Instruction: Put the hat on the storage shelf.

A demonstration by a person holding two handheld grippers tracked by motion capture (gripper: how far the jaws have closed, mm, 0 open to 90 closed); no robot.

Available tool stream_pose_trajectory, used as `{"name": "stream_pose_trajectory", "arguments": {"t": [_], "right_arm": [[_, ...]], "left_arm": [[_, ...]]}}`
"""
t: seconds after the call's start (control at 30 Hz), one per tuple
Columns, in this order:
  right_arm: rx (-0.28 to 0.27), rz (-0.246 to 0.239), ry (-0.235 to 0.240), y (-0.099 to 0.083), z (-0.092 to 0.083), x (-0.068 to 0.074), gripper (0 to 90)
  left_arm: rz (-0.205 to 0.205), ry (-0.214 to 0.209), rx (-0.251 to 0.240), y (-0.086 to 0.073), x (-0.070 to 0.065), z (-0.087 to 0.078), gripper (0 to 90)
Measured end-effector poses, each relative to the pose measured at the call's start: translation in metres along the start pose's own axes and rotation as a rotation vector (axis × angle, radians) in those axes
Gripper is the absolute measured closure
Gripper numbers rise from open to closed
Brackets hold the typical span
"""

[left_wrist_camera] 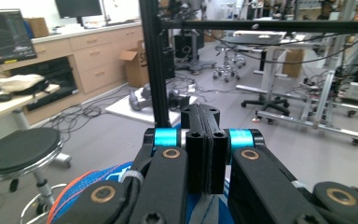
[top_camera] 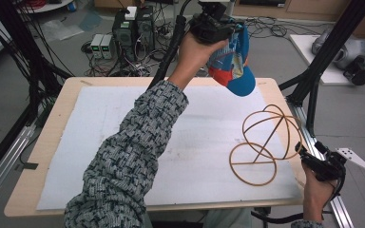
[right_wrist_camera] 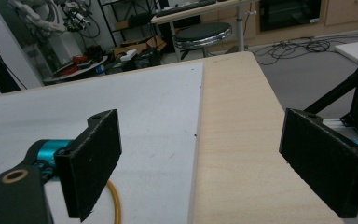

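High view: a person at a pale wooden table (top_camera: 38, 156) covered by a white felt sheet (top_camera: 104, 142), a gripper in each hand.
Left gripper (top_camera: 214, 26): raised high above the far edge of the table, at the end of an arm in a grey-and-white patterned sleeve (top_camera: 128, 156).
Left gripper's jaws: pressed together, as the left gripper view (left_wrist_camera: 206, 154) shows, with a fold of blue cloth caught between the black pads.
Cap: a blue fabric cap with red-orange and white panels (top_camera: 233, 66) hangs from that gripper, clear of the table, its brim pointing down and to the right; in the left gripper view its blue and orange cloth (left_wrist_camera: 81, 189) shows below the jaws.
Wire stand: a stand of thin orange-brown hoops on a round ring base (top_camera: 264, 142) sits on the white sheet near the table's right edge, well below the cap and apart from it.
Right gripper (top_camera: 321, 164): low at the table's right edge, just beside the stand.
Right gripper's jaws: wide apart in the right gripper view (right_wrist_camera: 200, 158), nothing between the pads; an orange wire of the stand (right_wrist_camera: 116, 205) curves by the left pad.
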State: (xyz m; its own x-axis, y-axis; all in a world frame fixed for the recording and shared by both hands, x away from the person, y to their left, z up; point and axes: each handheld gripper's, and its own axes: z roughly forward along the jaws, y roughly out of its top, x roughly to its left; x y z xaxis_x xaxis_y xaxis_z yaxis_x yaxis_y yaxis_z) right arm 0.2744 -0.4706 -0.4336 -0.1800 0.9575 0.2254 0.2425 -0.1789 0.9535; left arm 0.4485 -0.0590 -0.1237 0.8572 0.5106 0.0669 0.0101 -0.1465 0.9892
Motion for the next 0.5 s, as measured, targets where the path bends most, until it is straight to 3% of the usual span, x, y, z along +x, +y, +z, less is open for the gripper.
{"name": "stream_pose_trajectory", "arguments": {"t": [0.3,0.5], "right_arm": [[0.011,0.020,-0.007,0.000,-0.002,0.000,11.9],[0.007,0.016,-0.007,0.000,-0.003,0.000,11.9]], "left_arm": [[0.019,-0.048,-0.019,0.019,-0.018,0.005,89.1],[0.011,-0.085,-0.034,0.029,-0.029,0.009,89.2]]}}
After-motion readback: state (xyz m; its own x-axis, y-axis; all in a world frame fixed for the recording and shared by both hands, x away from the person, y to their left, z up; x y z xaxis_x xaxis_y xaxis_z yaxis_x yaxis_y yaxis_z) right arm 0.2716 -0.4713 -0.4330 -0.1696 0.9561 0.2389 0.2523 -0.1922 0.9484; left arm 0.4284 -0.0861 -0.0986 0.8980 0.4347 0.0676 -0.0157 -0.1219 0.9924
